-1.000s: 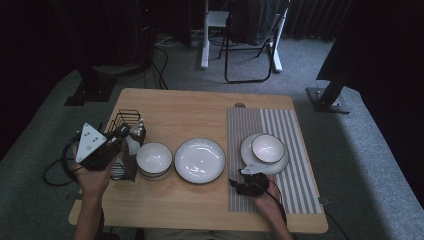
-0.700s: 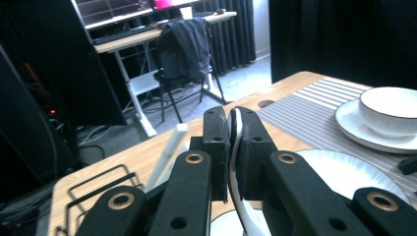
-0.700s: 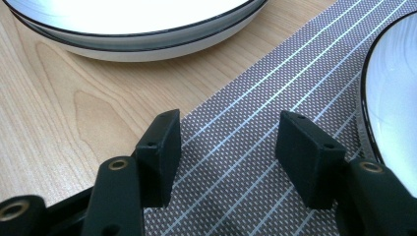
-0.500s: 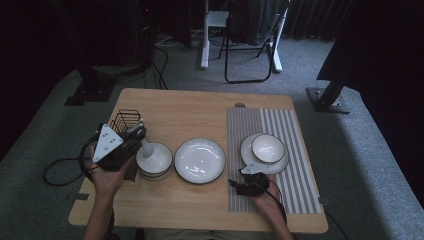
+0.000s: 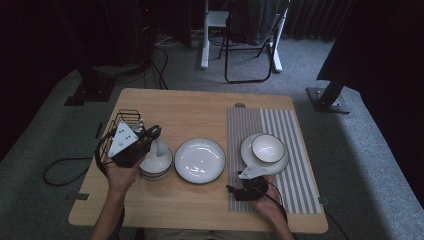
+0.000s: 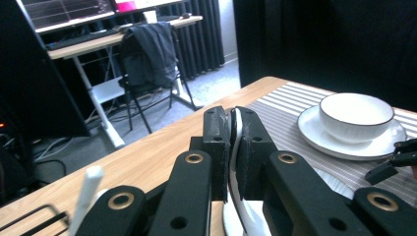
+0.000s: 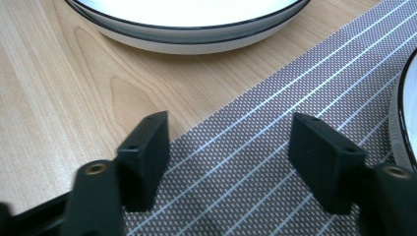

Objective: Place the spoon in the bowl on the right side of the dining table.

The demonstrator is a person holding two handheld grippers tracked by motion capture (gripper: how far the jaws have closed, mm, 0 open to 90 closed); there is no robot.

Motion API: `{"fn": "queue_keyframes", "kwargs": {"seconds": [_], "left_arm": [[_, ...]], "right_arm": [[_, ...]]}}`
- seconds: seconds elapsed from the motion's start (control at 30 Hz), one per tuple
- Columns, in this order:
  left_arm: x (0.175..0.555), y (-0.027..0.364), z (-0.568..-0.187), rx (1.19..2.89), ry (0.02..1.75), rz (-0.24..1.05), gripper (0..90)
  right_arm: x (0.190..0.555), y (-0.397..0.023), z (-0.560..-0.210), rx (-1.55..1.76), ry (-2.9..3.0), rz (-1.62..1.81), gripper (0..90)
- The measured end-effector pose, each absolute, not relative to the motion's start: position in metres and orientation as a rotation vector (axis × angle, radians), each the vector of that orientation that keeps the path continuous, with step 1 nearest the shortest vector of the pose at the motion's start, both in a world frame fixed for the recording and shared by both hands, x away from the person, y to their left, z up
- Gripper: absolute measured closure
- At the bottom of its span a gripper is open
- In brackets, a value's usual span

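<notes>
While the right claw (image 5: 243, 176) has just been opening empty over the striped mat (image 5: 295, 150), a spoon (image 6: 235, 162) is carried, clenched in the left claw (image 5: 150, 134), toward three o'clock over the stacked bowls (image 5: 156, 165), ready for placing.

White spoon (image 6: 86, 196) blurred, cut off at the bottom edge

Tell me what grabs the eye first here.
The left tongs stand out, shut on the rim of a white black-rimmed ceramic dish held on edge over the bowls at the wooden table's left. Next comes the white black-rimmed bowl on its white saucer, on the grey striped placemat at right. The right tongs have just been opening, empty, over the mat's near edge.
</notes>
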State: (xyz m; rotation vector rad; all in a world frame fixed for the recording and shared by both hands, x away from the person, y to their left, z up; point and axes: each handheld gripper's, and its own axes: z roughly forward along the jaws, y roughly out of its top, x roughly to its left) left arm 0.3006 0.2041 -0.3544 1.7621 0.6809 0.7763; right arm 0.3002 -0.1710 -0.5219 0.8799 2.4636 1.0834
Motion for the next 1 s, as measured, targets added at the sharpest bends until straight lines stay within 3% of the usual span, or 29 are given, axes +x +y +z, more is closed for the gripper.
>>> {"fn": "queue_keyframes", "kwargs": {"seconds": [0.27, 1.0], "left_arm": [[0.309, 0.188, -0.359, 1.765, 0.650, 0.731, 85.1], [0.336, 0.155, -0.370, 1.779, 0.574, 0.638, 85.2]], "right_arm": [[0.295, -0.170, -0.524, 0.841, 2.492, 1.079, 21.0], [0.292, -0.172, -0.525, 0.818, 2.510, 1.086, 22.6]]}}
